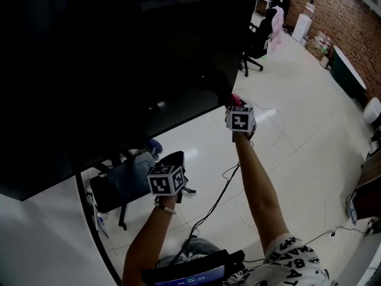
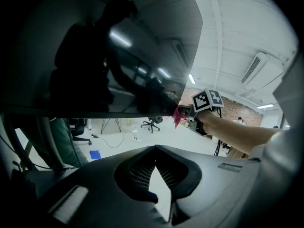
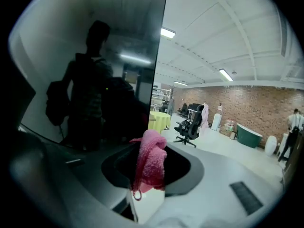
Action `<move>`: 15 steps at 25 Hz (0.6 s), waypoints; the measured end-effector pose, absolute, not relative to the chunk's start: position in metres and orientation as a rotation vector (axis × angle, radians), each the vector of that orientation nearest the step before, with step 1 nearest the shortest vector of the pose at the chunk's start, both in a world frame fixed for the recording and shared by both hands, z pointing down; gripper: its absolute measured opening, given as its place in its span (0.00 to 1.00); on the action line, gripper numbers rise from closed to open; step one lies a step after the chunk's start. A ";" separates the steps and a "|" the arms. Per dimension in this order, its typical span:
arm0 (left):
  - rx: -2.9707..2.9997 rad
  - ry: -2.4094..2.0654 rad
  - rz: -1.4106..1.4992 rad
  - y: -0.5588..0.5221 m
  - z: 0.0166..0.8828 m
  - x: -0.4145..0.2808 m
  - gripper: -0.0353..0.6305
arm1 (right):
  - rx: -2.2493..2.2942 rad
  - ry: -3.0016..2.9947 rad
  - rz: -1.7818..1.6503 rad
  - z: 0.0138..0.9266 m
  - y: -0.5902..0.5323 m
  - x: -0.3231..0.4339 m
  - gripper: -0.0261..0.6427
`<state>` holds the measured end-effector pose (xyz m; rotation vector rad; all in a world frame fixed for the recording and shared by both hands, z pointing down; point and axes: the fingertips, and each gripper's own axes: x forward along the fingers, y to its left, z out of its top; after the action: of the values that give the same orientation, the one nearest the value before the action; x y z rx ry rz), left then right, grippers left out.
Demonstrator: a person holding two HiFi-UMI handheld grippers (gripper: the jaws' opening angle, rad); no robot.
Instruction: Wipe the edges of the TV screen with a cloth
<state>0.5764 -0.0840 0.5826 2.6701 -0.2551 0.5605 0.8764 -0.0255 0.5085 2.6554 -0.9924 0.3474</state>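
Note:
The TV screen (image 1: 119,58) is a large black panel filling the upper left of the head view. It also shows in the left gripper view (image 2: 95,56) and the right gripper view (image 3: 95,80), mirroring a person's dark shape. My right gripper (image 1: 236,105) is shut on a pink cloth (image 1: 236,99) and holds it against the screen's lower right corner. The right gripper view has the cloth (image 3: 152,167) bunched between the jaws, beside the screen's vertical edge. My left gripper (image 1: 175,158) hangs below the screen's bottom edge, shut with nothing in it (image 2: 153,150). From there I see the cloth (image 2: 178,115) at the corner.
A black office chair (image 1: 257,40) stands on the white floor behind the TV. Another chair (image 1: 119,186) sits under the screen, near its stand. A cable (image 1: 220,189) trails over the tiles. A brick wall (image 1: 345,11) and a green tub (image 1: 348,70) are far right.

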 end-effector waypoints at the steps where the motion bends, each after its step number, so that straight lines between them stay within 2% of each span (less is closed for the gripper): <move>1: 2.672 -0.260 0.559 -0.083 0.579 0.571 0.03 | 2.667 -0.980 0.354 0.506 -0.020 0.877 0.24; 4: 2.692 -0.285 0.556 -0.086 0.564 0.549 0.03 | 2.727 -0.935 0.349 0.490 0.003 0.870 0.24; 8: 2.719 -0.346 0.487 -0.109 0.535 0.500 0.03 | 2.763 -1.001 0.315 0.471 0.007 0.825 0.24; 15: 2.776 -0.525 0.361 -0.150 0.490 0.387 0.03 | 2.678 -1.293 0.289 0.467 -0.023 0.686 0.23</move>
<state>0.3870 -0.1499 0.4905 2.7758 -0.5251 0.3613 0.6857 -0.0229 0.4665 2.6781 -1.2926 0.2886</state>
